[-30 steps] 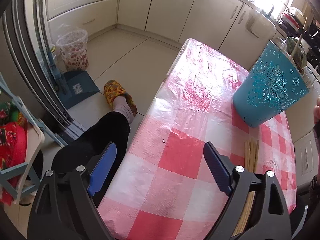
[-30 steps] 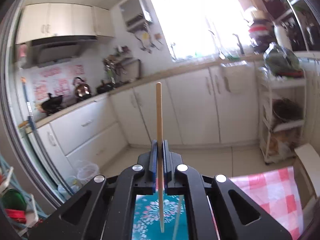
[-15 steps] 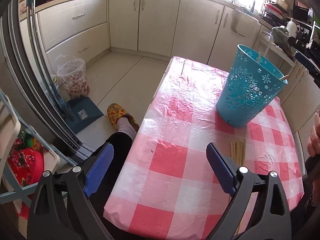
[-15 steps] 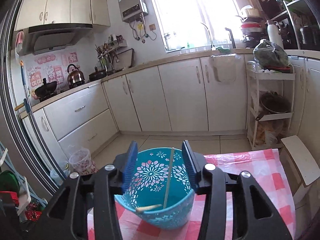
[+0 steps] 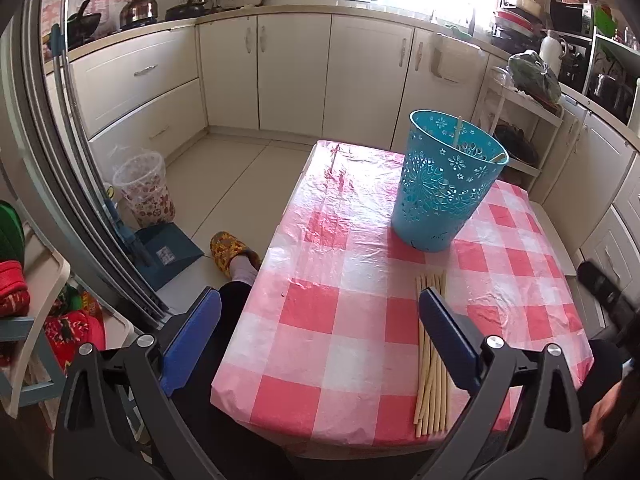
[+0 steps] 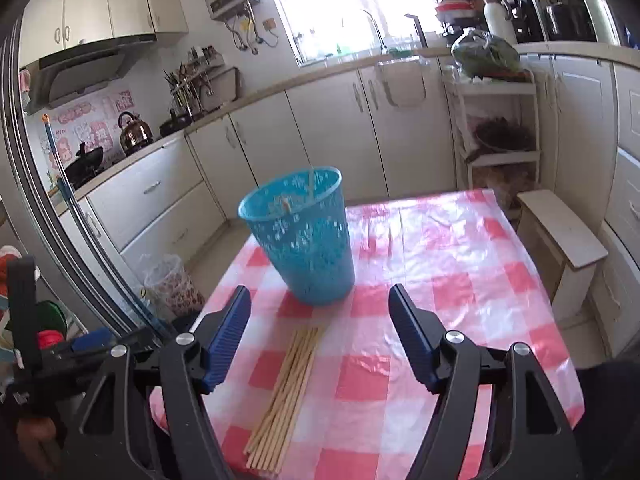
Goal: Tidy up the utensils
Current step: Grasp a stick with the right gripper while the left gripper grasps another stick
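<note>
A teal perforated basket (image 5: 444, 184) stands on the red-and-white checked table (image 5: 344, 312) with two wooden chopsticks leaning inside it; it also shows in the right wrist view (image 6: 306, 236). A bundle of several wooden chopsticks (image 5: 430, 360) lies flat near the table's front edge, seen too in the right wrist view (image 6: 286, 396). My left gripper (image 5: 320, 328) is open and empty, held above the table's front left. My right gripper (image 6: 320, 328) is open and empty, above the chopstick bundle and short of the basket.
A person's leg and yellow slipper (image 5: 230, 250) are beside the table's left edge. A patterned waste bin (image 5: 146, 190) and blue dustpan (image 5: 166, 254) stand on the floor. A white stool (image 6: 560, 232) stands right of the table. Kitchen cabinets (image 5: 296, 76) line the back.
My right gripper opened and dropped its chopstick into the basket, then drew back and lowered toward the bundle. My left gripper rose and pulled back from the table.
</note>
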`<action>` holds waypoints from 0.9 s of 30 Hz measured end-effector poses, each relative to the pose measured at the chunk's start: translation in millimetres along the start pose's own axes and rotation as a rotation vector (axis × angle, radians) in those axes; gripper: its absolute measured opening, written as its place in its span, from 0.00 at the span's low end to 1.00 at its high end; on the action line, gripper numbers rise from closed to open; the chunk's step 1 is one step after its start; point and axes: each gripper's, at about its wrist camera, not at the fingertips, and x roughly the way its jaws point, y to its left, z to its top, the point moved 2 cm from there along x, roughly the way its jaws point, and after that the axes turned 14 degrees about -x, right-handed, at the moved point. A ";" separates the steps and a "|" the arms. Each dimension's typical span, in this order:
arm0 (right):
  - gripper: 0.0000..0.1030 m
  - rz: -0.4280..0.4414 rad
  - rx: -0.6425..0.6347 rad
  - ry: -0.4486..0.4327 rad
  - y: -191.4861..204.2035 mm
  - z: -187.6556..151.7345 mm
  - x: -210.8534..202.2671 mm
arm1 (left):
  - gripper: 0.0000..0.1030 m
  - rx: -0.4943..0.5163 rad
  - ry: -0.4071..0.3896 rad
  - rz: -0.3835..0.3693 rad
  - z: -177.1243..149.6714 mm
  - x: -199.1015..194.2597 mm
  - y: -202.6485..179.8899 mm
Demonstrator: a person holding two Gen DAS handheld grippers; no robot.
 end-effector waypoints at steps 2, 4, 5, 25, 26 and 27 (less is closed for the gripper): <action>0.53 0.016 -0.025 0.056 7.1 -14.5 10.6 | 0.92 0.000 -0.003 0.001 -2.1 -4.4 2.1; 0.39 0.052 -0.027 0.136 10.1 -26.2 29.5 | 0.92 -0.007 0.007 0.005 -5.0 -5.3 4.6; 0.31 0.064 -0.016 0.170 10.1 -31.9 39.4 | 0.92 -0.014 0.015 0.009 -6.7 -3.9 6.3; 0.18 0.074 0.064 0.374 22.1 -40.8 158.5 | 0.92 -0.042 0.112 0.037 -20.5 29.4 20.0; 0.11 0.083 0.061 0.374 22.1 -41.3 157.7 | 0.92 -0.043 0.115 0.039 -21.0 31.3 21.0; 0.10 0.099 0.064 0.374 21.6 -42.3 157.1 | 0.92 -0.043 0.118 0.040 -21.3 32.7 20.9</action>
